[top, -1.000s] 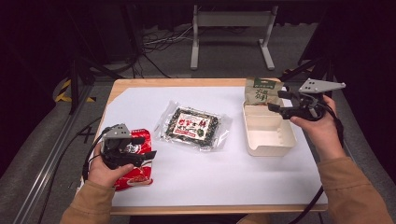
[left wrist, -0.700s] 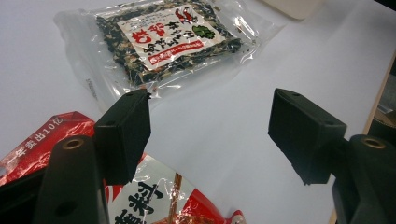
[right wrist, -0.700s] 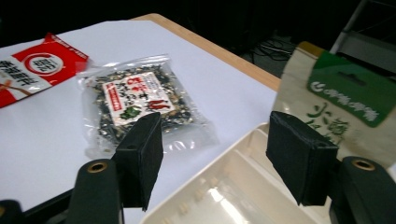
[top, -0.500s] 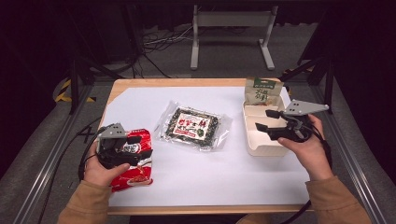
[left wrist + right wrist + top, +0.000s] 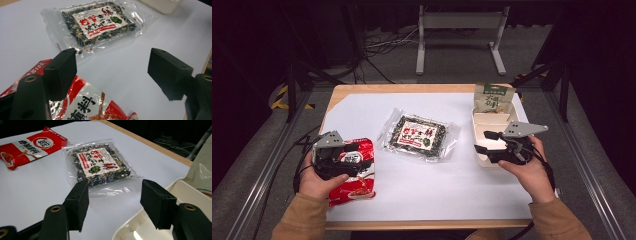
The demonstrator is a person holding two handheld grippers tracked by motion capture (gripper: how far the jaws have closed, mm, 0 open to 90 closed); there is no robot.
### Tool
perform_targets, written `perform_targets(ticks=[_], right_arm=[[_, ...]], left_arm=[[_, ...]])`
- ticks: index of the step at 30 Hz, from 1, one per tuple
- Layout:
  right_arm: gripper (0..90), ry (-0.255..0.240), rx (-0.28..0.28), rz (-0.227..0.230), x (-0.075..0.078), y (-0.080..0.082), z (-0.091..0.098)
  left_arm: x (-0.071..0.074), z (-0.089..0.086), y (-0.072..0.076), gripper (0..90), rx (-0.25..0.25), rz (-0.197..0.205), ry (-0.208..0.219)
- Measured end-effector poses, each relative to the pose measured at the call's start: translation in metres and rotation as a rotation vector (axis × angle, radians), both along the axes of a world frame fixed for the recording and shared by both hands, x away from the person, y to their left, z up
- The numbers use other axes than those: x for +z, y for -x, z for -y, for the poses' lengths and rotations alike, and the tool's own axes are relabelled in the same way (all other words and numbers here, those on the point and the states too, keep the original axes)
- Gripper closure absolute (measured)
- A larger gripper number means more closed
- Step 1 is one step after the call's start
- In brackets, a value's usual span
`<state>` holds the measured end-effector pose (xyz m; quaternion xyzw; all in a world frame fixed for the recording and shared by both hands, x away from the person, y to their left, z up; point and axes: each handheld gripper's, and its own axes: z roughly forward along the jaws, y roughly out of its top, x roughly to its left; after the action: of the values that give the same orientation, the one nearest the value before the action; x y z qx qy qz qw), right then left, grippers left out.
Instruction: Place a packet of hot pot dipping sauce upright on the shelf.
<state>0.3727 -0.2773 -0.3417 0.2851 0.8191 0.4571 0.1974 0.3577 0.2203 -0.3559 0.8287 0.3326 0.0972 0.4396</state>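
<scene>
The left gripper has its jaws wide apart; they have just been opening and hold nothing between them. Under the left jaw lies a red packet. Beyond the jaws, a clear seaweed bag lies flat on the white desk.

My left gripper sat at the lower left of the high view, its jaws having just opened wider. My right gripper, at middle right, pointed leftward, jaws apart though just closing slightly, nothing between them.
</scene>
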Motion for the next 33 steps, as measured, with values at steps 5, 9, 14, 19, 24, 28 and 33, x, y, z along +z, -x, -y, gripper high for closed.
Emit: perform_targets(ticks=[5,9,14,19,24,28,33], right_arm=[[39.5,-0.011,0.012,-0.005,-0.003,0.002,-0.003],[39.2,-0.017,0.036,-0.01,-0.006,0.004,-0.007],[39.0,-0.02,0.066,-0.019,-0.01,0.007,-0.012],[39.4,-0.019,0.074,-0.03,-0.014,0.005,-0.015],[39.6,-0.02,0.083,-0.036,-0.015,0.006,-0.017],[39.6,-0.02,0.092,-0.042,-0.018,0.005,-0.019],[39.6,-0.018,0.102,-0.05,-0.021,0.004,-0.023]], left_arm=[[0.005,-0.008,-0.002,20.6,0.013,0.008,-0.016],[0.01,-0.015,-0.003,19.9,0.019,0.006,-0.03],[0.014,-0.023,-0.006,19.9,0.048,0.02,-0.055],[0.019,-0.03,-0.011,20.0,0.076,0.039,-0.056],[0.018,-0.037,-0.018,20.1,0.109,0.05,-0.049],[0.014,-0.043,-0.023,21.0,0.153,0.05,-0.035],[0.006,-0.056,-0.033,22.4,0.227,0.063,0.01]])
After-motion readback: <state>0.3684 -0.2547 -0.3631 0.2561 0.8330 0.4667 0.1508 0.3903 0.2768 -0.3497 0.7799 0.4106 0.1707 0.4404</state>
